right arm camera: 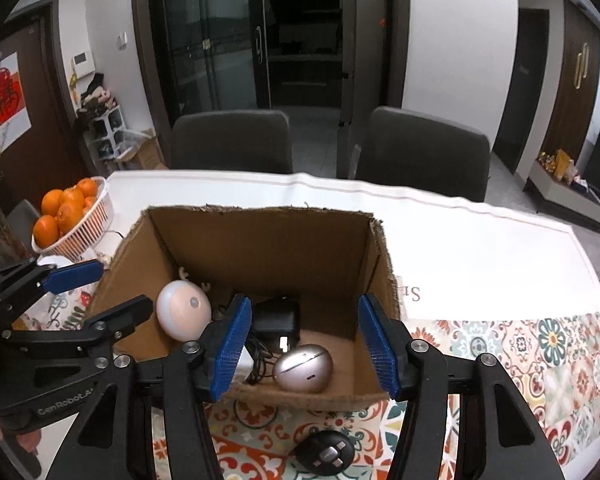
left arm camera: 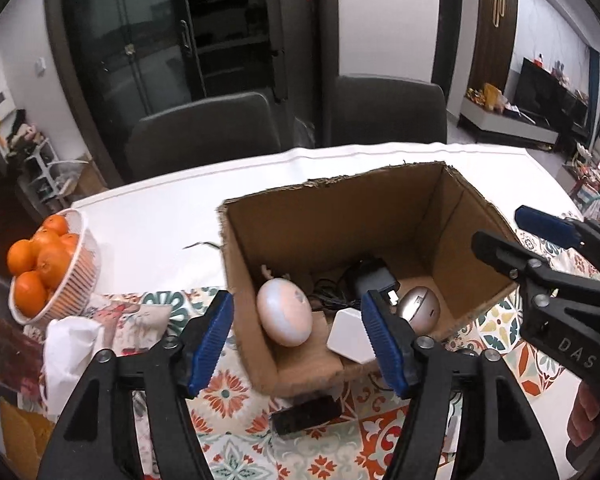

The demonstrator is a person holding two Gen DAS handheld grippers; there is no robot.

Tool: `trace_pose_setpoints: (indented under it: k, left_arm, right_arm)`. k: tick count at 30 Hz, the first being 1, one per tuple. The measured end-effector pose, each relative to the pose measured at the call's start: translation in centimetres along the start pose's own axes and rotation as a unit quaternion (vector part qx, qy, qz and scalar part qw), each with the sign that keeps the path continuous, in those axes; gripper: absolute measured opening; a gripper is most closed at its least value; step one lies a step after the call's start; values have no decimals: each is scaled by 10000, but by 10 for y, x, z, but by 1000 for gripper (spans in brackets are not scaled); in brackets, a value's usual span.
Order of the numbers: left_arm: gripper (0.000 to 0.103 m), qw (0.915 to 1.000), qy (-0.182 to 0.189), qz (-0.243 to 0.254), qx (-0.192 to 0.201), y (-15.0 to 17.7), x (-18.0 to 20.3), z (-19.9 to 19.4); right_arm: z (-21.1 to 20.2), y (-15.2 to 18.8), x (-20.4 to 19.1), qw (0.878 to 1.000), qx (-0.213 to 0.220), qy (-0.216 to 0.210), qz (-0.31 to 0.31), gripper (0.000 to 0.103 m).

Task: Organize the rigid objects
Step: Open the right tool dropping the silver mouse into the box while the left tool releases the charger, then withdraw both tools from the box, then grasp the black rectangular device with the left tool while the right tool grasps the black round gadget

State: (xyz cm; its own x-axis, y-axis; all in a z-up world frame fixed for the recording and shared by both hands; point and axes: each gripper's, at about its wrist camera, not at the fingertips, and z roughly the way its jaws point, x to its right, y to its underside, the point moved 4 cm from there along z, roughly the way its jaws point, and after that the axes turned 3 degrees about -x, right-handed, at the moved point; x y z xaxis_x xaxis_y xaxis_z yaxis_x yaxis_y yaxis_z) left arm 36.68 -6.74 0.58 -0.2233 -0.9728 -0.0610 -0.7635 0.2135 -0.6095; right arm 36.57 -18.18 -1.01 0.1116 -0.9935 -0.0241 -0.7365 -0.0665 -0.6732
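Black remote [right arm camera: 327,455] is the one item not yet boxed, I judge: it lies on the patterned cloth at 6 o'clock of the cardboard box [right arm camera: 260,248], just outside the near wall, below and between my right jaws. In the left view it shows as a dark block [left arm camera: 306,416] in the same spot. Box already holds a pink egg lamp [right arm camera: 183,311], a black charger [right arm camera: 278,318] with cable, a silver mouse [right arm camera: 303,368] and a white hexagon gadget [left arm camera: 350,338].

Right gripper [right arm camera: 304,350] is spread wide, holding nothing, over the near rim. Left gripper [left arm camera: 296,340] is also wide and empty, at the box's 7 o'clock corner.

To do it well, I'd dip the right one down toward me, straddle the remote across its narrow side, close, then lift clear over the wall. Orange basket [right arm camera: 80,216] sits at 10 o'clock on the bench, out of the way.
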Motion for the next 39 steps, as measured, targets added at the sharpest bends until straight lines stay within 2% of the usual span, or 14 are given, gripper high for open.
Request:
trace_pose_setpoints:
  k: [8,10,17,22,39]
  left_arm:
    - [72,9983,-213,-261,479,19,-7,-33]
    - [80,9971,-280,-350,612,25,-8,-42]
    - [92,9954,-402,-447,751,43,-6,-53]
    - [98,9952,-456,-515,692,60,-4,-48]
    - [100,9966,-484,-668,63,110,-4,-10]
  right_arm:
    - [-38,14,-5,9982,579,164,25,63]
    - [-45,17,-5,9976,675,158,55,69]
    - [-59,32,-1,9954,891,255,235,85]
    - [-63,48,2,9938,985,443,276,95]
    - [-35,94,5,9961,524,642,318,96]
